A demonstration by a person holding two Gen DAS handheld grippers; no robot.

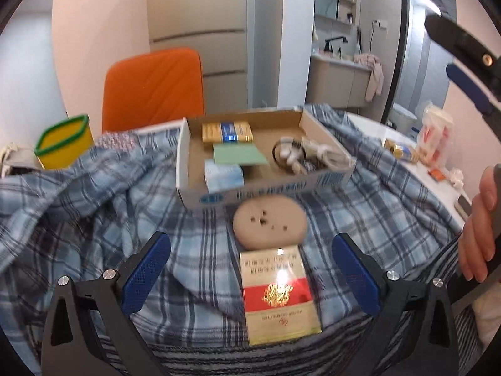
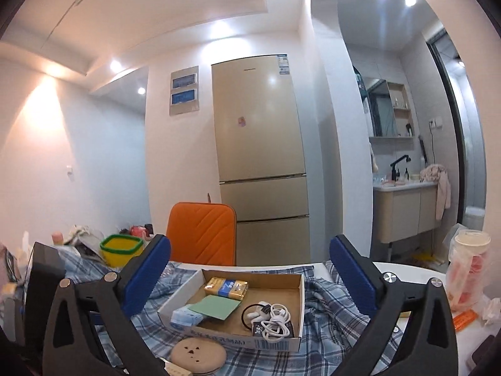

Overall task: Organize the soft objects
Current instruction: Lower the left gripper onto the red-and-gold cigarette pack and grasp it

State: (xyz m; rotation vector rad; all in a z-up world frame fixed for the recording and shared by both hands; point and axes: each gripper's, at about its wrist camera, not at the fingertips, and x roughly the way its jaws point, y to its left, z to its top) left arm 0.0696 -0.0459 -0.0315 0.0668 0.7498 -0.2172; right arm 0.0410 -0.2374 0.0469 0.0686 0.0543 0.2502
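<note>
A blue plaid cloth (image 1: pixel 94 219) (image 2: pixel 338 322) covers the table. On it stands an open cardboard box (image 1: pixel 328 175) (image 2: pixel 194 285) holding a gold packet, a green card, a blue tissue pack and a white cable. A round beige disc (image 1: pixel 269 222) (image 2: pixel 198 352) and a red and gold carton (image 1: pixel 280 294) lie in front of the box. My left gripper (image 1: pixel 250 269) is open, its blue pads either side of the carton and clear of it. My right gripper (image 2: pixel 250 275) is open above the box, pointing level at the room, with nothing between its pads.
An orange chair (image 1: pixel 153 87) (image 2: pixel 203 235) stands behind the table, with a fridge (image 2: pixel 260 138) beyond. A yellow tub with a green rim (image 1: pixel 64 141) (image 2: pixel 120 249) sits at the left. Plastic bags and a cup (image 2: pixel 468 269) crowd the right edge. A hand (image 1: pixel 479 228) grips the other tool's handle.
</note>
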